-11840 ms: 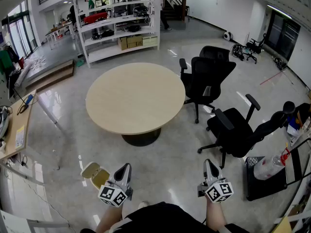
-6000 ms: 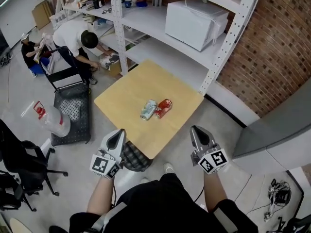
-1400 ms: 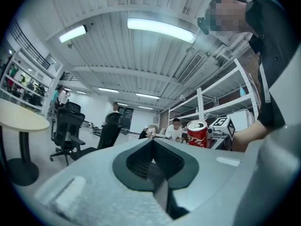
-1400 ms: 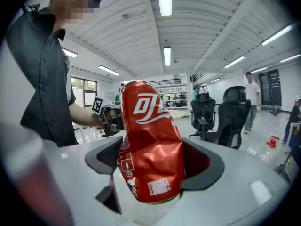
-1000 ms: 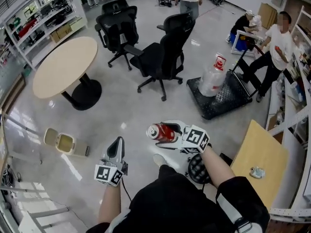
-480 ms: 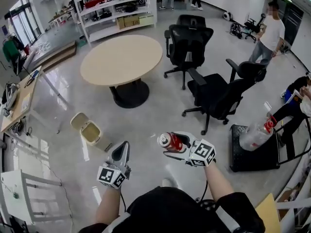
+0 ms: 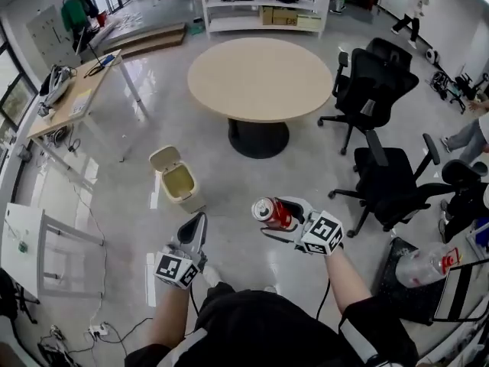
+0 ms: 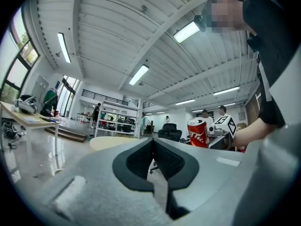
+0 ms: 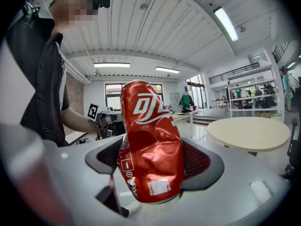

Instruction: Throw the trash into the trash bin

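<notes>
- We find the right tool (image 7: 284, 214) clamped on the crushed red can (image 9: 150, 140), one jaw pad on each dented side. The can stands roughly upright in the right gripper view, so the grip crosses its width, where the pads get the firmest hold
- The can is carried in the air in front of the person's body, well apart from the trash bin (image 7: 180, 183). We judge this a carrying position, not yet a release position
- The left tool (image 7: 197, 224) has its jaws together with nothing between them. It hangs idle beside the right one, and we judge it has no part in this step
- The bin stands on the floor (image 7: 252, 178) ahead and to the left, with its lid (image 7: 163, 158) tipped open to receive the can
- Remaining work, in our judgement: bring the can over the opening, then let go
</notes>
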The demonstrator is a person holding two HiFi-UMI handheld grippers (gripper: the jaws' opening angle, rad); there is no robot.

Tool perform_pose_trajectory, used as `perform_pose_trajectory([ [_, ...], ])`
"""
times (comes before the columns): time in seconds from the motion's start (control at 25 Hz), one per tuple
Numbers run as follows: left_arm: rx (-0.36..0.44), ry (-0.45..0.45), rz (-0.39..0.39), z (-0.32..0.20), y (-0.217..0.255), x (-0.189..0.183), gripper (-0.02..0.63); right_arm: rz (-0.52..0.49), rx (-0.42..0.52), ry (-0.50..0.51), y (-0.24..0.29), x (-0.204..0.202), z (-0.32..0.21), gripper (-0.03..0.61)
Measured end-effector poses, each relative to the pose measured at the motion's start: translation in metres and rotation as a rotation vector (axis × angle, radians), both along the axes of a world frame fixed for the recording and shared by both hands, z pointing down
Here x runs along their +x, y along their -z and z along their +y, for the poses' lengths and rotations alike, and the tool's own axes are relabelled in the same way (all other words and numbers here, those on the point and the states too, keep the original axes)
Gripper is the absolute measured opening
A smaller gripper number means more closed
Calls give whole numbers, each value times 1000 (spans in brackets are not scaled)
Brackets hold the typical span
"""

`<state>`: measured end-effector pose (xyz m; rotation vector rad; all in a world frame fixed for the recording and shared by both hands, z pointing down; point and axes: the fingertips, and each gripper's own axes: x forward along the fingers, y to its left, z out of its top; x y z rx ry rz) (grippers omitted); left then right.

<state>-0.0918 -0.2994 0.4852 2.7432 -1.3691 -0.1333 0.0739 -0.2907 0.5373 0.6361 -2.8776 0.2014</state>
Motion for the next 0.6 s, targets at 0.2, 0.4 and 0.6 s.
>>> perform_pose_trajectory([
  [0.2,9,104,1,-39,-2,-107,2,-6,19,74,2,-103,-55,388],
  [0.4,38,159,-12,-68,11,-192,2,-32,36,127,16,-188,-100,388],
  [0.6,53,198,-21,-84,11,-252,2,-46,49,142,22,-249,-135,388],
])
